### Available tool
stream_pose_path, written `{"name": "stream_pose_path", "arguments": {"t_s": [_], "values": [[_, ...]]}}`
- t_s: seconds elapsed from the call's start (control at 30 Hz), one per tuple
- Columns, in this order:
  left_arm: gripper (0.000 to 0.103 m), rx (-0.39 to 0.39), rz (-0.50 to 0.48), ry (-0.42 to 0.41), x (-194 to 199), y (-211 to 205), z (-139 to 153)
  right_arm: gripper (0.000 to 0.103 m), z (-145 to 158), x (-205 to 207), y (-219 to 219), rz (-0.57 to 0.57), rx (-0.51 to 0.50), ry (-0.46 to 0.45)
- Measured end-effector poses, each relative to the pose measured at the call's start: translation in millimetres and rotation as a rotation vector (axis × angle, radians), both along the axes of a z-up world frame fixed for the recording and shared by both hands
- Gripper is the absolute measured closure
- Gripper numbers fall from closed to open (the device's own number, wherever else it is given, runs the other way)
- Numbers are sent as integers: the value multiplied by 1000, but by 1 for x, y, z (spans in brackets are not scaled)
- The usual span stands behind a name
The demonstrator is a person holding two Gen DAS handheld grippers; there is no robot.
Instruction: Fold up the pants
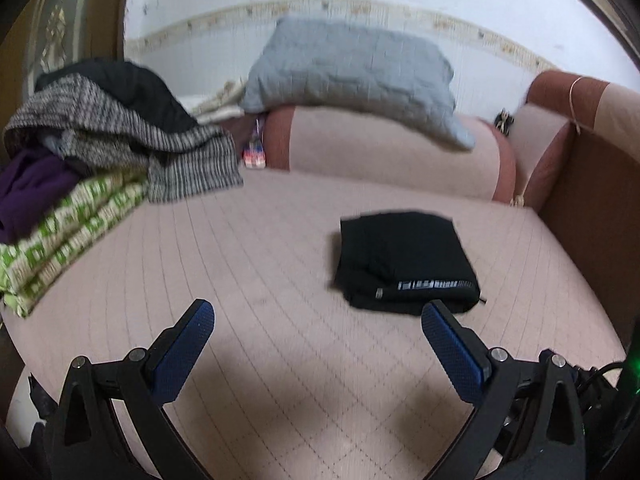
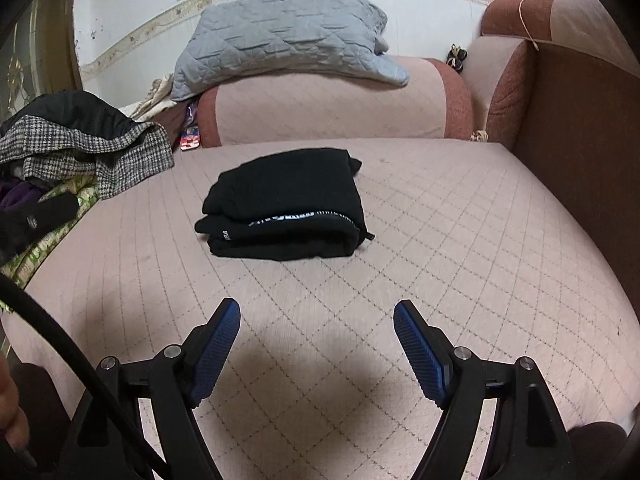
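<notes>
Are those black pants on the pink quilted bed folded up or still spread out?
Folded: the black pants lie as a compact, layered rectangle on the pink quilted bed, no legs trailing out.

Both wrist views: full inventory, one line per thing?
pants: 1, black, folded, mid bed
bed cover: 1, pink quilted, under the pants
clothes pile: 1, houndstooth, black, purple, green-white, bed's left edge
pillow: 1, grey quilted, on the bolster
bolster: 1, pink with rust ends, at the wall
armrest: 1, brown and pink, right side
left gripper: 1, black with blue pads, open, empty
right gripper: 1, black with blue pads, open, empty
</notes>
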State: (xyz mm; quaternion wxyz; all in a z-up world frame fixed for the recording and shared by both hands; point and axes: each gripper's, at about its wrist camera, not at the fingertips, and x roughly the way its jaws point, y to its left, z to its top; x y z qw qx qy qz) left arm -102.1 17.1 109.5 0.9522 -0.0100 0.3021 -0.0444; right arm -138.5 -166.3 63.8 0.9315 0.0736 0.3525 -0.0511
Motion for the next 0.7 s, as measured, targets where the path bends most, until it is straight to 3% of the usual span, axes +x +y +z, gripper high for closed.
{"name": "stream_pose_path", "arguments": {"t_s": [0.17,0.7], "values": [[0,-9,11,87,13,2,-20,19,-8,5,-3,-5,-2,28],[0,-3,-32,197,25,-4,-50,18,-24,14,7,29,-25,82]]}}
